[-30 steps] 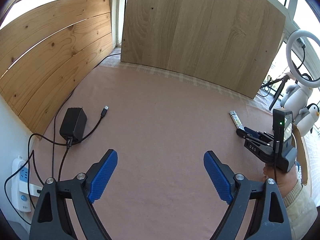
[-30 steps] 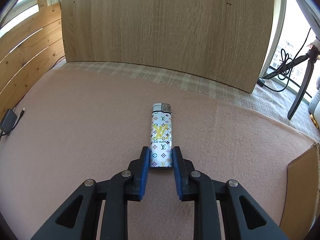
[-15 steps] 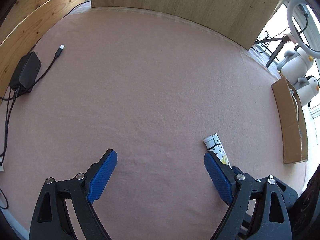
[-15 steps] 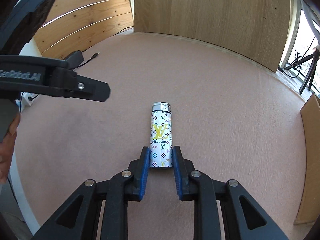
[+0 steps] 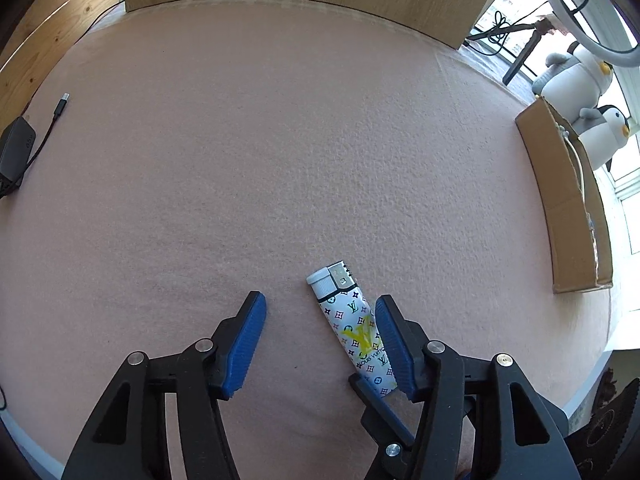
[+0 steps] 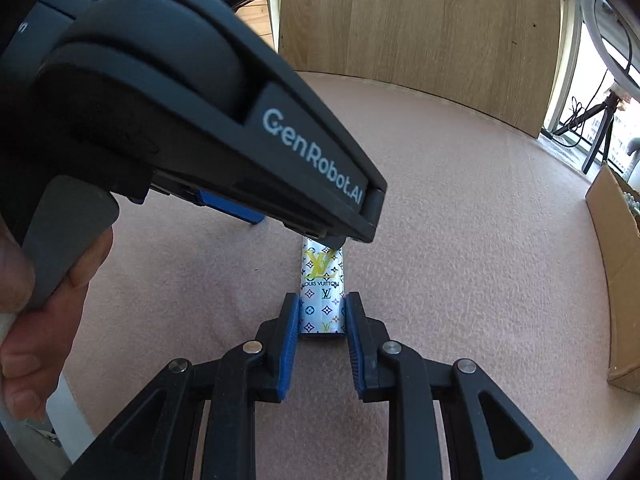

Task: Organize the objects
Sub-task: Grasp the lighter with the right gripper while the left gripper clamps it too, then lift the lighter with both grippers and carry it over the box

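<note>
- Lighter sat pinched at its near end in the right tongs.
- Left tongs were closing around it off-centre; its right pad touched first and could twist it loose.

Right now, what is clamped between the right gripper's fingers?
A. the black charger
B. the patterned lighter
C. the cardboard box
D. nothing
B: the right gripper has its blue fingers pressed on both sides of the lighter's bottom end.

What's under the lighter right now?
Pink felt mat shows all around the lighter. The right gripper grips its base, so it may hang above the mat; any contact beneath is hidden by its body.
</note>
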The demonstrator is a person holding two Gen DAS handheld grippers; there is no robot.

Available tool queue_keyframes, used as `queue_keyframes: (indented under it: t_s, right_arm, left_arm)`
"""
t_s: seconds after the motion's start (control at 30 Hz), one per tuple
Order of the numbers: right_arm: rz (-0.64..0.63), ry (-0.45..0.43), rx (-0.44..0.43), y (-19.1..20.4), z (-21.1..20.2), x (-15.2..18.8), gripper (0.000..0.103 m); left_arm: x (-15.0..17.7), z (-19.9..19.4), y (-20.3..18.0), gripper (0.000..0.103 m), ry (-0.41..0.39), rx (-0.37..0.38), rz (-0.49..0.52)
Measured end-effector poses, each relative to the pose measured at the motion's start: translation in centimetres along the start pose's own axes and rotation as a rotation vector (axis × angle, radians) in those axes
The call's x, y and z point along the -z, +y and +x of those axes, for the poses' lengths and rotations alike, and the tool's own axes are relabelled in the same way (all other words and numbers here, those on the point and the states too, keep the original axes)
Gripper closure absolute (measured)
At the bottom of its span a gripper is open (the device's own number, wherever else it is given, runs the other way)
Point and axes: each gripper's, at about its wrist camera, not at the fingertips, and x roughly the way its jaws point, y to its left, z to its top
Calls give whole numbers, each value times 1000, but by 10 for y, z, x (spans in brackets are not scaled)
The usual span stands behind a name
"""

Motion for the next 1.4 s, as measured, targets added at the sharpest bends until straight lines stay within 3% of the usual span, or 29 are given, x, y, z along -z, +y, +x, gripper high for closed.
queue_keyframes:
  t_s: [0.17, 0.33, 0.6, 0.97, 1.4]
  right_arm:
    - [19, 11, -20, 0, -4, 5, 82]
    - [10, -1, -1, 6, -5, 9, 82]
    - [18, -12, -3, 4, -6, 8, 83]
    - [35, -75, 14, 2, -27, -6, 83]
    - [17, -155, 54, -2, -51, -16, 83]
  left_arm:
    - [-1, 3, -11, 46, -10, -34, 6]
    - [1, 4, -27, 71, -11, -9, 26]
    - [0, 5, -36, 75, -25, 16, 12]
    - [-20, -34, -70, 77, -106, 43, 42]
    - [-21, -90, -38, 78, -177, 71, 68]
